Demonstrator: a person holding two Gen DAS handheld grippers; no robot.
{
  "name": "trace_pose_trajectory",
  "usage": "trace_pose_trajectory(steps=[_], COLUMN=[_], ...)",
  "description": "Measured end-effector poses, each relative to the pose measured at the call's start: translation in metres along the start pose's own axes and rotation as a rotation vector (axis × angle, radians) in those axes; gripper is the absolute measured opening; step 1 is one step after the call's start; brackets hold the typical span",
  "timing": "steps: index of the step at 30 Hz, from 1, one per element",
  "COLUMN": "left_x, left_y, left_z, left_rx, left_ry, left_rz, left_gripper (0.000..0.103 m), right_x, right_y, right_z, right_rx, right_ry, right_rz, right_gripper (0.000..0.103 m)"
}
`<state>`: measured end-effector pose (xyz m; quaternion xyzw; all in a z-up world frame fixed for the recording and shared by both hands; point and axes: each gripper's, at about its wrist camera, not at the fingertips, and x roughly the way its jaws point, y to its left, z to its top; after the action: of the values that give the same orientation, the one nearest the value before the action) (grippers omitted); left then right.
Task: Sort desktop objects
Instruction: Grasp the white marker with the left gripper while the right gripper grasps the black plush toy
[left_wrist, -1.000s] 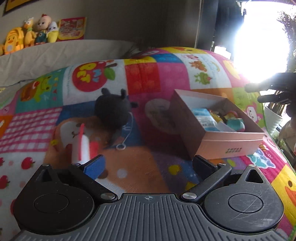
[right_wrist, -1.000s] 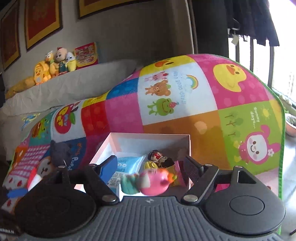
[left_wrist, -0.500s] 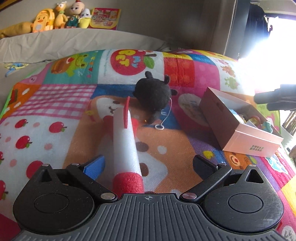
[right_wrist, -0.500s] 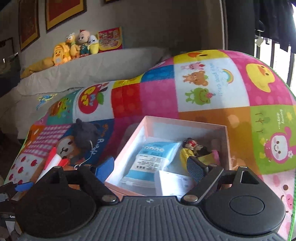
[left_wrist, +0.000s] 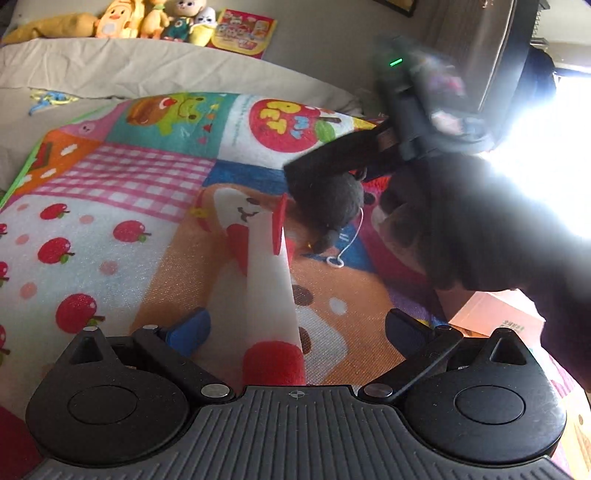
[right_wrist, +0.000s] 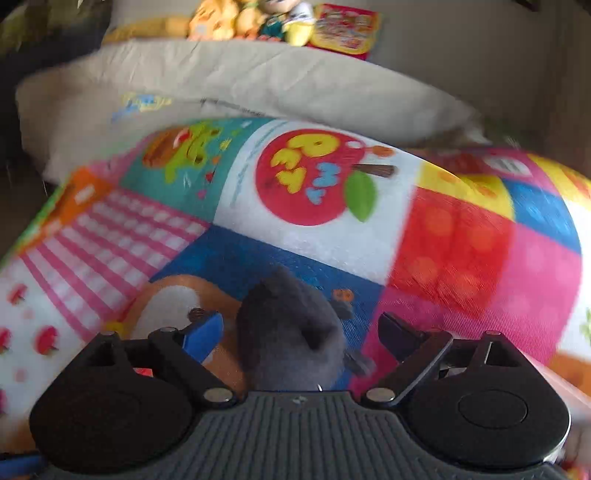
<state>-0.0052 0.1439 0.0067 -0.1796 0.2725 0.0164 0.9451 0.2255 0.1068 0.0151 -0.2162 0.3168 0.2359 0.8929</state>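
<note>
A white foam tube with red ends (left_wrist: 271, 291) lies on the patchwork mat, running away from me between the fingers of my left gripper (left_wrist: 295, 326), which is open and clear of it on both sides. Just beyond the tube sits a dark plush toy (left_wrist: 332, 201) with a white string loop (left_wrist: 334, 262). My right gripper (right_wrist: 303, 328) straddles that dark plush toy (right_wrist: 291, 332). Its jaws are opening and the pads do not press on the toy. In the left wrist view, the right gripper's fingers (left_wrist: 325, 162) reach over the plush.
A pink box (left_wrist: 495, 317) stands at the right, mostly hidden behind a person's dark sleeve (left_wrist: 480, 229). The mat (right_wrist: 461, 240) lies on a bed with a beige pillow (right_wrist: 258, 81) behind it, and soft toys (left_wrist: 147, 18) line the wall.
My right gripper has swung left from above the pink box to the dark plush, its jaws spreading wider. The left gripper has rolled and come down over the foam tube, which now lies between its fingers.
</note>
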Motion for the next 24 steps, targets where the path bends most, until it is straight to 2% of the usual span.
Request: trace_pose_trajectory(steps=[2, 3, 6, 10, 13, 16, 19, 22, 24], left_x=[0.001, 0.000, 0.000, -0.001, -0.002, -0.006, -0.013, -0.020, -0.023], left_y=[0.000, 0.000, 0.004, 0.005, 0.005, -0.001, -0.014, -0.035, -0.049], left_z=[0.001, 0.001, 0.001, 0.001, 0.001, 0.003, 0.006, 0.007, 0.006], left_rx=[0.002, -0.002, -0.020, -0.033, -0.033, -0.008, -0.001, 0.073, 0.131], left_ry=[0.007, 0.007, 0.004, 0.001, -0.005, -0.002, 0.031, 0.054, 0.062], left_rz=[-0.003, -0.005, -0.019, -0.027, -0.028, -0.007, -0.064, -0.090, -0.082], left_gripper=[0.103, 0.103, 0.103, 0.103, 0.103, 0.103, 0.103, 0.103, 0.103], right_x=[0.021, 0.025, -0.003, -0.101, -0.166, -0.201, -0.207, -0.201, -0.197], right_y=[0.013, 0.015, 0.005, -0.030, -0.056, -0.068, -0.070, -0.076, -0.085], right_z=[-0.002, -0.003, -0.007, -0.025, -0.061, -0.109, -0.162, -0.204, -0.224], right_rx=[-0.076, -0.092, -0.056, 0.041, 0.134, 0.240, 0.333, 0.437, 0.507], right_ry=[0.049, 0.075, 0.035, -0.068, -0.086, -0.015, 0.102, 0.168, 0.167], right_rz=[-0.056, -0.065, -0.055, 0.090, 0.182, 0.284, 0.387, 0.412, 0.388], right_gripper=[0.068, 0.065, 0.065, 0.066, 0.066, 0.066, 0.066, 0.066, 0.068])
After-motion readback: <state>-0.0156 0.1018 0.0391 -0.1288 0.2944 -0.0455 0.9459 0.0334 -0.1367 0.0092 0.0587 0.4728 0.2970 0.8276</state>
